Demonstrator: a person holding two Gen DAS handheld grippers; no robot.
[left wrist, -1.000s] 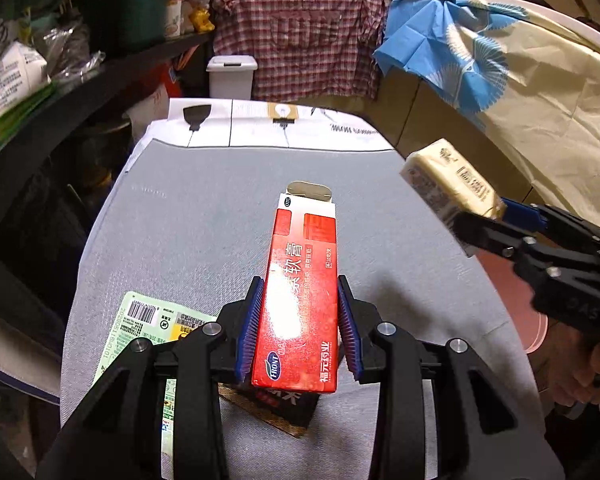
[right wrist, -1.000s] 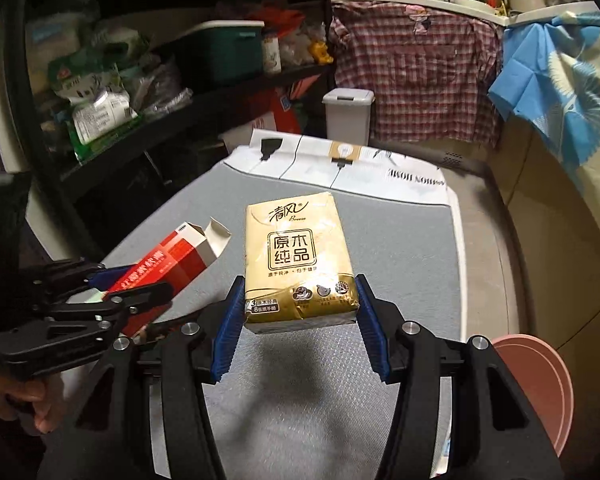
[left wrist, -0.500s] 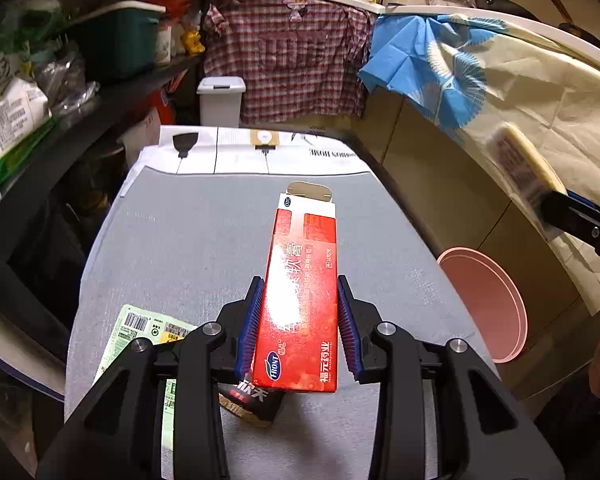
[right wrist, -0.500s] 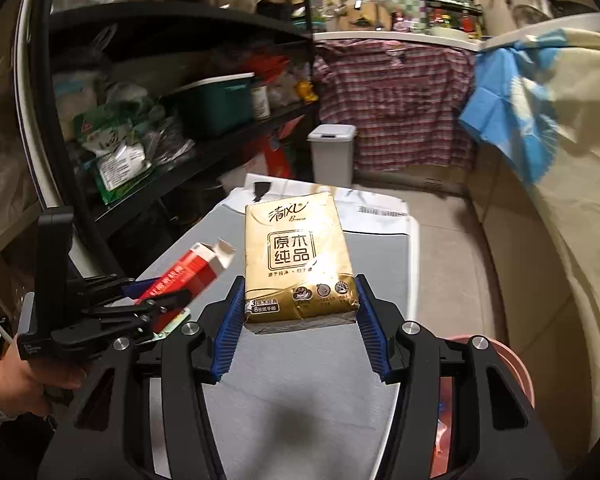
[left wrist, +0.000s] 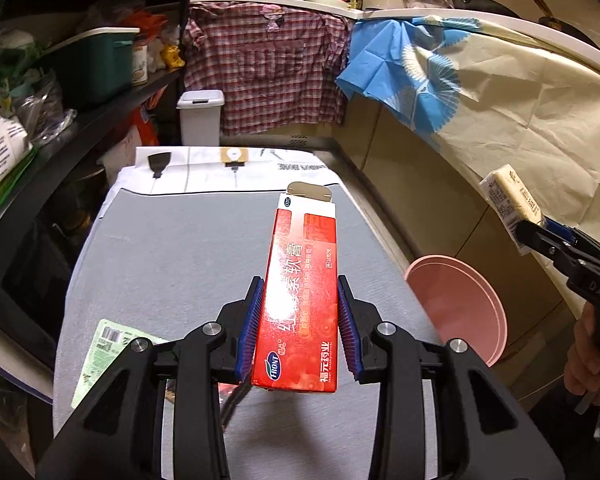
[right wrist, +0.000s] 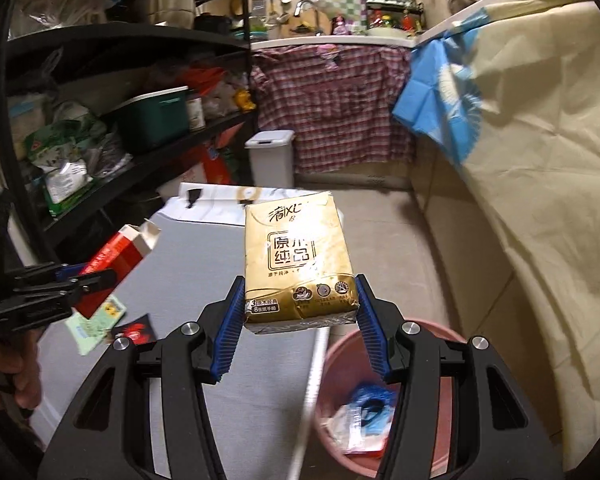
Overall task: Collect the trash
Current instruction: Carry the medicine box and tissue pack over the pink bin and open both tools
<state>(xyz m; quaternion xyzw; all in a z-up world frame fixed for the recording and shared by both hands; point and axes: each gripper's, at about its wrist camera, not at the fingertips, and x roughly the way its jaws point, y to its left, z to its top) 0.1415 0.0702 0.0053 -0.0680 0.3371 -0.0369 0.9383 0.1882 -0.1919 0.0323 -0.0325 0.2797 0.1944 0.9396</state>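
Our left hand-held gripper (left wrist: 300,330) grips the red ointment box (left wrist: 300,300) above the desk (left wrist: 172,256); our right hand-held gripper (right wrist: 298,330) clamps the tissue pack (right wrist: 298,264) above the pink bin (right wrist: 452,432).

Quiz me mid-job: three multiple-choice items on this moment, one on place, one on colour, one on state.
1. Where is the bin?
A. on the table
B. on the floor right of the table
C. on the shelf

2. What colour is the box in the left tongs?
A. red
B. green
C. blue

3. What state are the right tongs in?
A. open, nothing held
B. shut on the tissue pack
C. out of view

Answers: 1 B, the bin sits below the table's right edge. 2 A, its face is red. 3 B, both pads press the pack's sides.
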